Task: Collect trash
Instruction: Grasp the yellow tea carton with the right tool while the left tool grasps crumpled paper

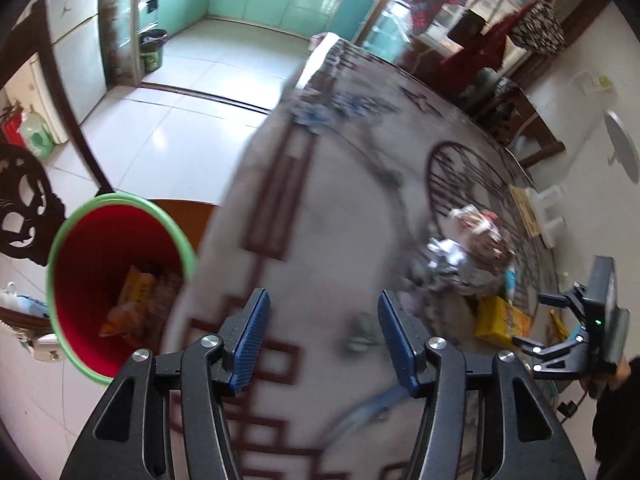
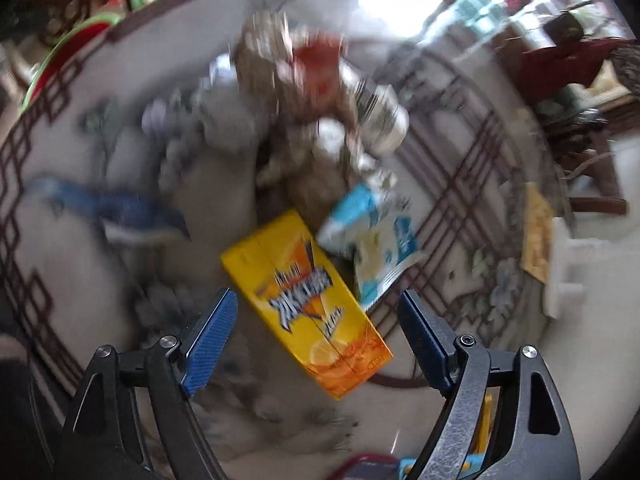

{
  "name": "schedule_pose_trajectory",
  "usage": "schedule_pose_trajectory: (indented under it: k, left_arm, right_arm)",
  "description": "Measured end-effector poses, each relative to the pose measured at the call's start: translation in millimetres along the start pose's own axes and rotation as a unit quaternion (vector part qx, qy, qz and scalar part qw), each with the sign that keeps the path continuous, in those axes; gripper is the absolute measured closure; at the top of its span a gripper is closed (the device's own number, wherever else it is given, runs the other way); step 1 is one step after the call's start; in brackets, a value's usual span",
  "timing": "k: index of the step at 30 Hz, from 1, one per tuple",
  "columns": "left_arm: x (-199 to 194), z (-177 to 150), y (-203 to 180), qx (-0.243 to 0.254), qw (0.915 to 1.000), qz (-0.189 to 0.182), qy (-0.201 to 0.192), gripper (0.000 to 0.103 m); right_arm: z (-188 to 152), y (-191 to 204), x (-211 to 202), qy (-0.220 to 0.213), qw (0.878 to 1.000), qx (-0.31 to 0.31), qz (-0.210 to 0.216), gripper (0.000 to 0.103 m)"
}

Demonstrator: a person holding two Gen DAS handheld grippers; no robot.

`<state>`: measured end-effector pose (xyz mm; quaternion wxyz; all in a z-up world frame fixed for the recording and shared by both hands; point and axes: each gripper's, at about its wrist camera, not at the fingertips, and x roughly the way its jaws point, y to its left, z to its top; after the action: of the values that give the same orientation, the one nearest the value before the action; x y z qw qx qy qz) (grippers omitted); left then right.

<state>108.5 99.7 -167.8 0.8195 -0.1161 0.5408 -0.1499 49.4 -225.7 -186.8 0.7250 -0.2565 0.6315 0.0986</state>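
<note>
Blue-padded jaws of the right gripper [image 2: 316, 344] stand wide apart and empty, hanging above a yellow juice carton [image 2: 304, 300] that lies flat on the patterned worktop [image 2: 80, 280]. One end of the carton sits between the jaws, the rest running off toward 11 o'clock. Just beyond it at 1 o'clock lies a blue-and-white wrapper [image 2: 376, 240], and at 12 o'clock a blurred heap of crumpled foil and paper [image 2: 312, 96].

From its look the carton should be light and fairly stiff, though it may crush if empty; its glossy faces could slip, so pinching across the two long narrow sides near the middle seems safest. The wrapper is soft and thin and would want a pinch at a raised fold.

In the left view the left gripper [image 1: 324, 340] is also parted with nothing between the pads, over bare worktop. A red bin [image 1: 116, 280] with a green rim sits at 9 o'clock beside the worktop edge, already holding some wrappers.
</note>
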Motion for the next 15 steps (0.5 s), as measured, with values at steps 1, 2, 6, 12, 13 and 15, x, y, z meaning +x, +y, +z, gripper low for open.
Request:
schedule_pose_trajectory:
  k: [1,2,6,12,13,15]
  left_arm:
    - [2.5,-2.7,-12.5,0.004,1.0000,-0.001,0.001,0.044]
    - [4.6,-5.0,-21.9,0.008,1.0000,-0.003,0.001,0.043]
    - [19.2,-12.7,-62.4,0.034,0.9993,-0.001,0.014,0.042]
    - [50.0,-17.3,-115.8,0.064,0.9970,-0.019,0.039,0.042]
    - [56.2,-16.4,-125.3,0.073,0.9962,-0.021,0.043,0.042]
    - [67.5,-14.2,-140.8,0.090,0.9944,-0.024,0.049,0.042]
  right_arm:
    - [-2.5,-2.4,6.8,0.006,1.000,-0.015,0.010,0.021]
    - [-4.4,-2.3,11.4,0.009,0.999,-0.027,0.014,0.021]
    - [-8.0,-6.5,27.2,0.007,0.997,-0.067,0.045,0.021]
    - [-19.5,-1.3,33.6,-0.015,0.992,-0.099,0.078,0.036]
    - [-22.5,-1.8,32.7,-0.021,0.992,-0.093,0.080,0.036]
    - [-29.7,-4.3,23.5,-0.054,0.994,-0.068,0.069,0.037]
